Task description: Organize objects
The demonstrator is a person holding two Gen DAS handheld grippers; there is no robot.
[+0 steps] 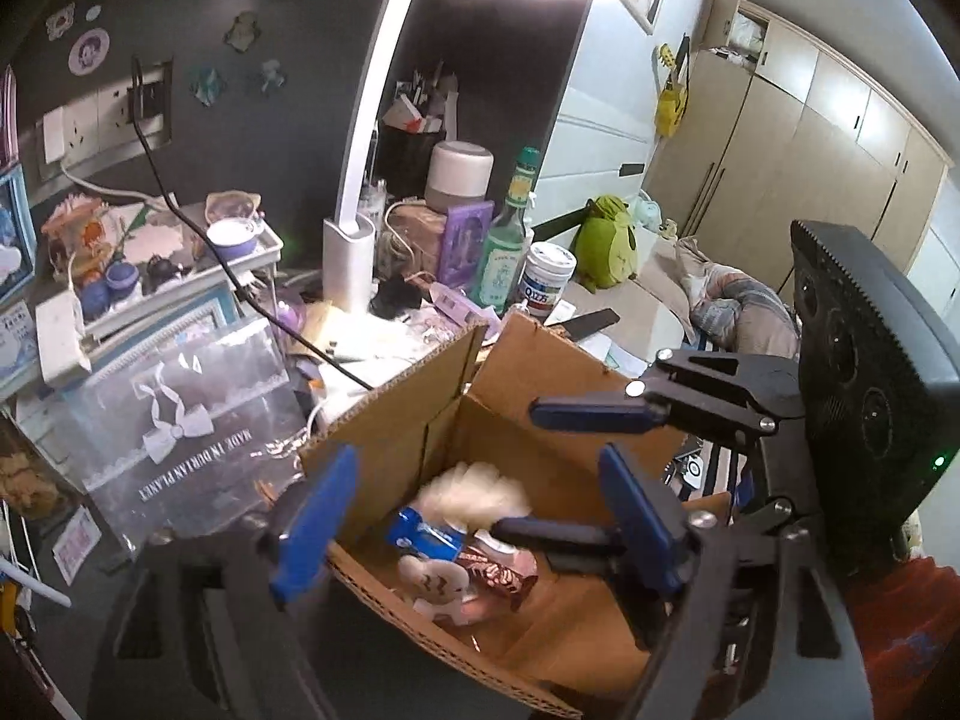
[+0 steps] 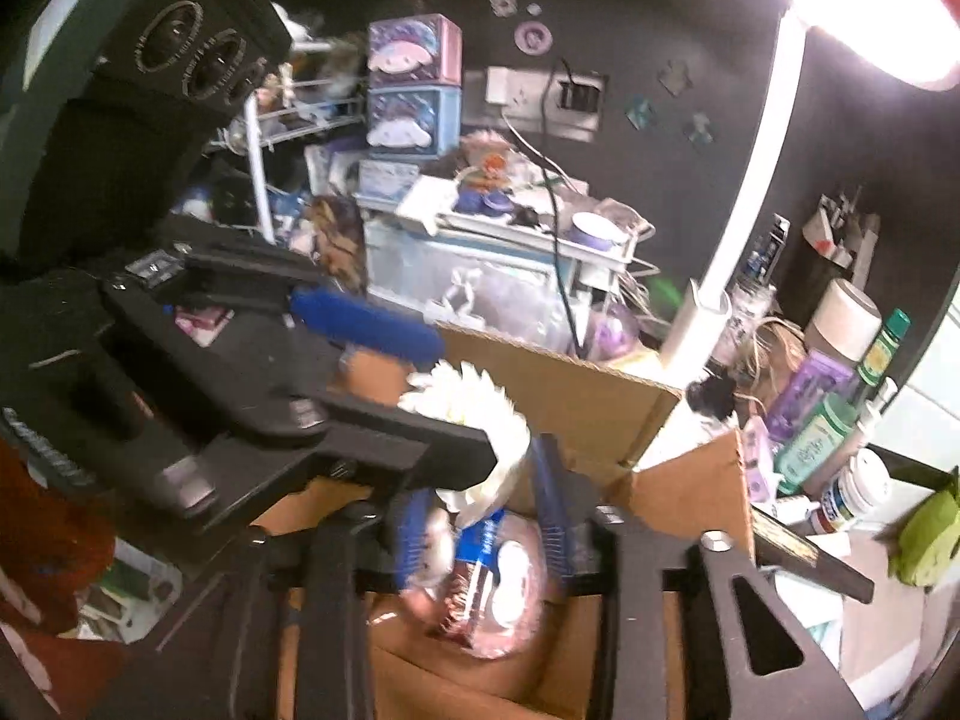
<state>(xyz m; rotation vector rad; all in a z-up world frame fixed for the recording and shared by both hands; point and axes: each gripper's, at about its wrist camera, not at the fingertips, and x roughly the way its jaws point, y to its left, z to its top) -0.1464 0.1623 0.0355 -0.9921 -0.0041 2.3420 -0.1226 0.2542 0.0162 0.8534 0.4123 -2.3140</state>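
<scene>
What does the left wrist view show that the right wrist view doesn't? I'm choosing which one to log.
Only the left wrist view shows the wardrobe, the bed and the yellow bag on the wall. Only the right wrist view shows the stacked cartoon drawers and the wire rack. Both show the cardboard box with snacks inside, the lamp, the green bottle, the green plush, and both claws, left and right, open over the box.

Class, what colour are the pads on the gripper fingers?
Blue pads on black frames; clearest in the left wrist view.
</scene>
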